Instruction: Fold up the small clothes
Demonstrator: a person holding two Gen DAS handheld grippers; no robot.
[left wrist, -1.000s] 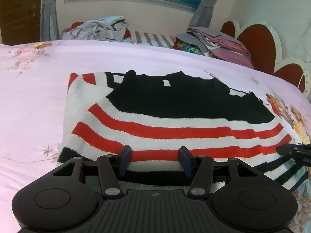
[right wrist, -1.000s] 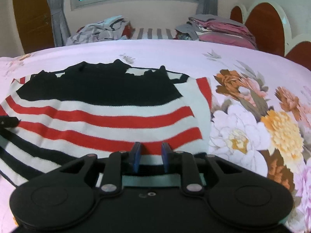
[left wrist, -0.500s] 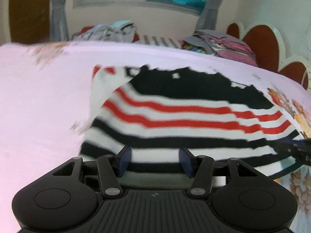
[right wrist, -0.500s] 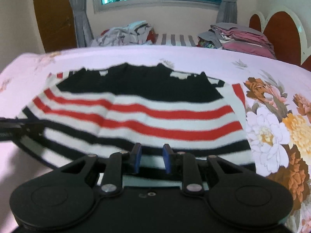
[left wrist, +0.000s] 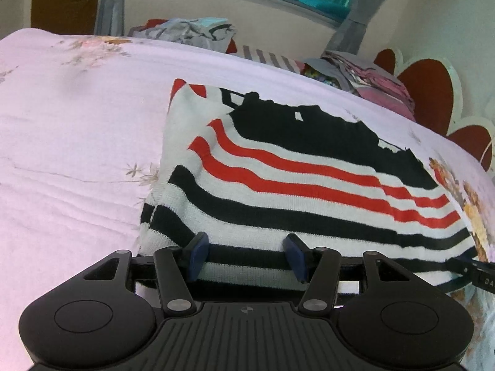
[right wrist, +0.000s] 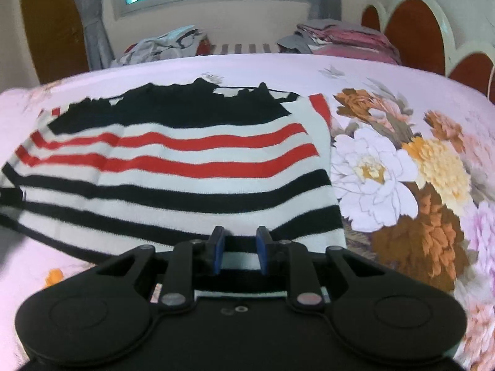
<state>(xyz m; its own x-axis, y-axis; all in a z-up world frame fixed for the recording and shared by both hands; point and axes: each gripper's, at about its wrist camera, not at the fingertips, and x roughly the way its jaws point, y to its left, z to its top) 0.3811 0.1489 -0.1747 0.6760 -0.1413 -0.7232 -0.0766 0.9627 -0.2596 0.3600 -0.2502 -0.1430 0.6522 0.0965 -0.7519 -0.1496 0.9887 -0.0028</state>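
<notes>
Now the striped sweater (left wrist: 294,191) on the bed (left wrist: 77,142) has its near hem between both jaws; each pair grips it.

left gripper (left wrist: 247,256): black body, 2 blue pads | right gripper (right wrist: 238,253): same, slightly blurred

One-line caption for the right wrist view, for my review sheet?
Right gripper holds the near hem of a striped sweater spread on a floral bedspread.
</notes>
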